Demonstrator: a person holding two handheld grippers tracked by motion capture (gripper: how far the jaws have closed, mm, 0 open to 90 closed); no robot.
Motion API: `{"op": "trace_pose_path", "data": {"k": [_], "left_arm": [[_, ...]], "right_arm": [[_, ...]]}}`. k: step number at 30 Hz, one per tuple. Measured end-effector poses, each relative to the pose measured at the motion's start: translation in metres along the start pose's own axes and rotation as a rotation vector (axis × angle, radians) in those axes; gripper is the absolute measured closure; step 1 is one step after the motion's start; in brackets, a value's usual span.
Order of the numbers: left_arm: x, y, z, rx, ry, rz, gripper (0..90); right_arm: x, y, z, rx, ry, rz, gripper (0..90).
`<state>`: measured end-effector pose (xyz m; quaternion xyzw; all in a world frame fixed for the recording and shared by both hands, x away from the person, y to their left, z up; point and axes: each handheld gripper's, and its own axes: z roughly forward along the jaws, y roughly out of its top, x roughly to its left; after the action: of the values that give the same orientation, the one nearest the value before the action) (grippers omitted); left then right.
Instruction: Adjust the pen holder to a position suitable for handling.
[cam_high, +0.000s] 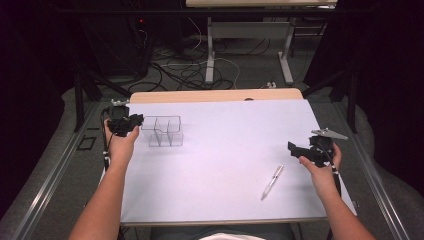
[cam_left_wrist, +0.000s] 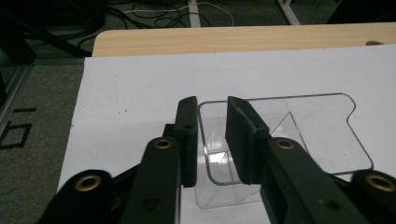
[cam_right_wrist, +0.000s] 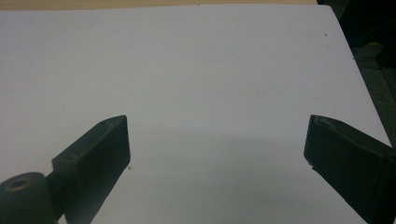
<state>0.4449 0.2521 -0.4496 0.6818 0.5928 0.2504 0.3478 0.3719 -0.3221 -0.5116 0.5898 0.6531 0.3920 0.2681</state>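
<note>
Organizer (cam_high: 162, 131), clear plastic, upper left of high view on table (cam_high: 225, 150); my left gripper (cam_left_wrist: 212, 135) straddles its corner wall, jaws narrow, pads barely off it. Right gripper (cam_right_wrist: 217, 144) wide open, empty. Pen (cam_high: 272, 182) lower right. Risk: slick thin wall slips, tray tips.

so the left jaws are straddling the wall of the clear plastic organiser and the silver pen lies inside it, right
Not quite. The left gripper does have its jaws either side of a wall of the clear plastic organiser, but the silver pen lies on the white table cover, near the right gripper, as the high view shows.
</note>
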Motion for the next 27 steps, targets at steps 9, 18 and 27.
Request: {"op": "trace_pose_path", "data": {"k": [9, 18, 27], "left_arm": [[0.008, 0.000, 0.013, 0.029, 0.018, 0.000, 89.9], [0.016, -0.001, 0.031, 0.090, 0.002, -0.003, 90.0], [0.015, -0.004, 0.039, 0.109, -0.004, 0.009, 90.0]], "right_arm": [[0.000, -0.001, 0.001, 0.006, 0.006, 0.003, 7.7], [0.000, -0.002, 0.003, 0.014, 0.010, -0.004, 8.2], [0.000, -0.003, 0.003, 0.018, 0.014, 0.000, 8.9]]}}
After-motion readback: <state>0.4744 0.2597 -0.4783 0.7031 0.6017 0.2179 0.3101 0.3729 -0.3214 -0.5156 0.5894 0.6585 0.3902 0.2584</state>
